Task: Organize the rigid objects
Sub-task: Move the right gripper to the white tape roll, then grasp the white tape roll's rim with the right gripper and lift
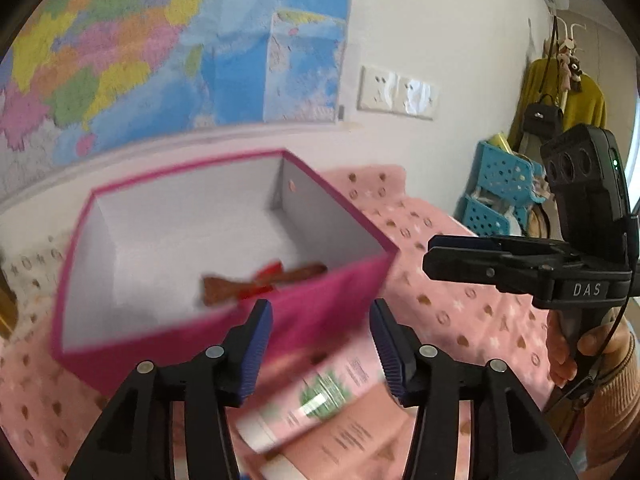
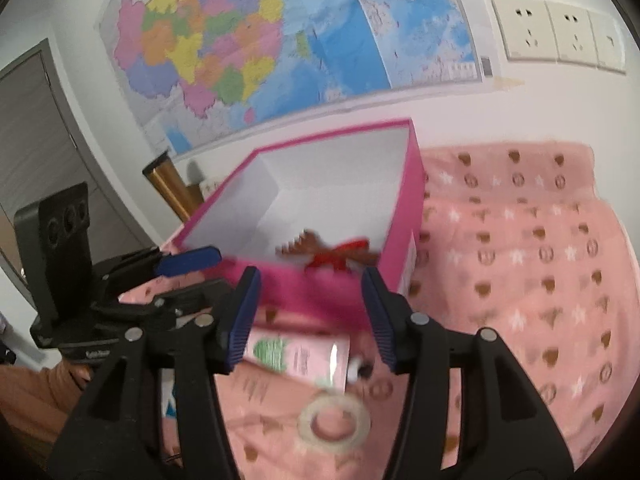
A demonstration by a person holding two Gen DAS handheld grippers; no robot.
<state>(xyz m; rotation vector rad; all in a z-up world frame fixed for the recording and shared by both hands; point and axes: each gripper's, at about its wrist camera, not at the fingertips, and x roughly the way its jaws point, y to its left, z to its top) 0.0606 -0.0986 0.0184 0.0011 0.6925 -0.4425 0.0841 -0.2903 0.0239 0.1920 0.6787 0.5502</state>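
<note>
A pink box [image 1: 304,312] with a white inside stands open on the pink patterned cloth [image 1: 460,304]. In it lies a brown comb-like piece with a red ribbon [image 1: 256,284], also seen as the comb-like piece [image 2: 320,250] from the right wrist. My left gripper [image 1: 320,344] is open just in front of the box's near wall. A pink tube [image 1: 320,396] with a green label lies on the cloth below its fingers, apart from the pads. My right gripper [image 2: 310,316] is open too, above the same tube [image 2: 296,356]. A roll of clear tape [image 2: 334,424] lies nearer.
A map [image 2: 248,40] and wall sockets [image 2: 560,32] are behind the box. Blue perforated baskets [image 1: 496,188] and a yellow coat [image 1: 560,100] stand at the right. A gold object [image 2: 168,188] and a grey door [image 2: 36,140] are at the left.
</note>
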